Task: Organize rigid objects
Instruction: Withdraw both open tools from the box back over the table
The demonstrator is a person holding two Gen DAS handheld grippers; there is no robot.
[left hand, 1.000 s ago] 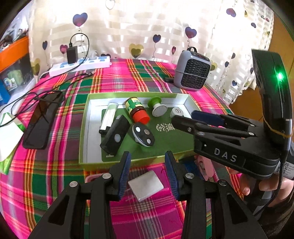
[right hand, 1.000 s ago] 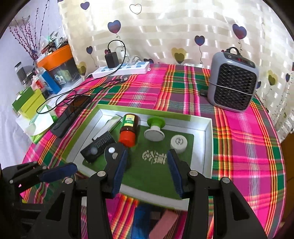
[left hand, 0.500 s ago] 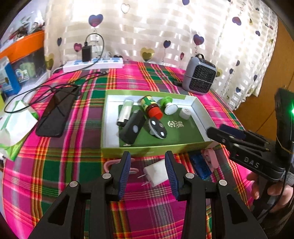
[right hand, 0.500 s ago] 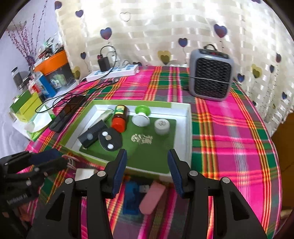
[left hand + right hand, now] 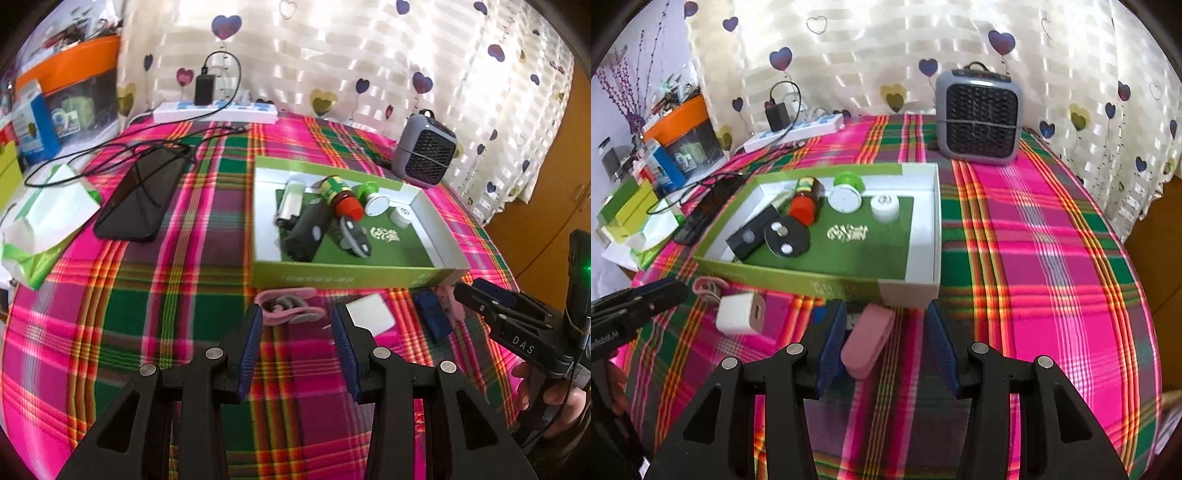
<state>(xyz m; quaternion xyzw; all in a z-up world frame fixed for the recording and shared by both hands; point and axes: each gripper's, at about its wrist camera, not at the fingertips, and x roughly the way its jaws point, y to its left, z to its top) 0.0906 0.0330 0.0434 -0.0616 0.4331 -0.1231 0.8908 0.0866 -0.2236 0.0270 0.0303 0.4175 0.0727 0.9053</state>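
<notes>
A backlit white curtain [image 5: 923, 48] printed with hearts hangs behind the table's far edge; pink-and-green plaid cloth [image 5: 1052, 240] covers the table; wooden furniture [image 5: 554, 206] stands right.

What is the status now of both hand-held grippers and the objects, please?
Left hand-held gripper open, empty. Right hand-held gripper open, pink case between jaws, not gripped. Green tray partly filled. White charger outside tray; nothing blocking.

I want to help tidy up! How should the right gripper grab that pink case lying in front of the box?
Probably across its long sides, near the middle. The pink case lies flat on the cloth, long and narrow with rounded ends, angled toward the box. Come from above, with the open right gripper turned so its pads face the long sides. A blue thing lies close on its left, so go carefully.
</notes>
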